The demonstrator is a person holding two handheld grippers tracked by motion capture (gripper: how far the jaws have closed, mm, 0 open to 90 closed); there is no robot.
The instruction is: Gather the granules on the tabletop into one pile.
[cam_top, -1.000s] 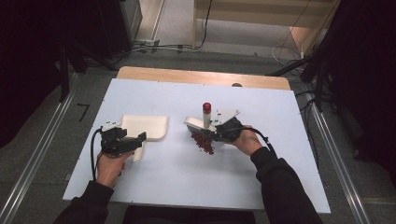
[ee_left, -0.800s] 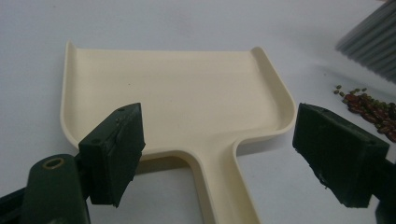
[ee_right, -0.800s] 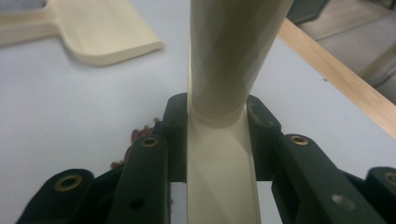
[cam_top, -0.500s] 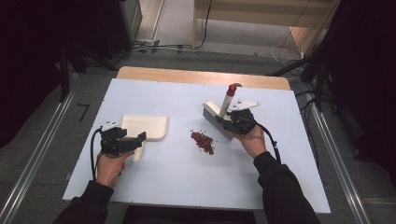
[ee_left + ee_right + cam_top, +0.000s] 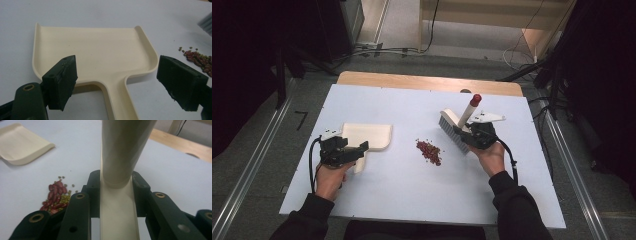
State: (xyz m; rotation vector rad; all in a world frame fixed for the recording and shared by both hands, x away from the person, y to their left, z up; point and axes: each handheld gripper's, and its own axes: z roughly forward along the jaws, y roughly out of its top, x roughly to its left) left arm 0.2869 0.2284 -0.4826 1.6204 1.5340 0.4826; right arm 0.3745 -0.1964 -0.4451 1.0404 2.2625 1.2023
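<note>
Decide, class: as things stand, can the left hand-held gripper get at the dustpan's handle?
Probably yes. The left hand-held gripper is open, one jaw on each side of the dustpan handle, nothing between. The beans and the brush lie off to the side.

My dustpan point(image 5: 95, 53) looks like smooth cream plastic with a soft sheen. The brush point(image 5: 462, 125) in my right hand-held gripper point(image 5: 475, 136) has a matt cream plastic handle and a glossy red cap. The desk point(image 5: 412, 200) is matt white, edged with bare wood. My gripper pads point(image 5: 61, 80) look like rough black rubber.
</note>
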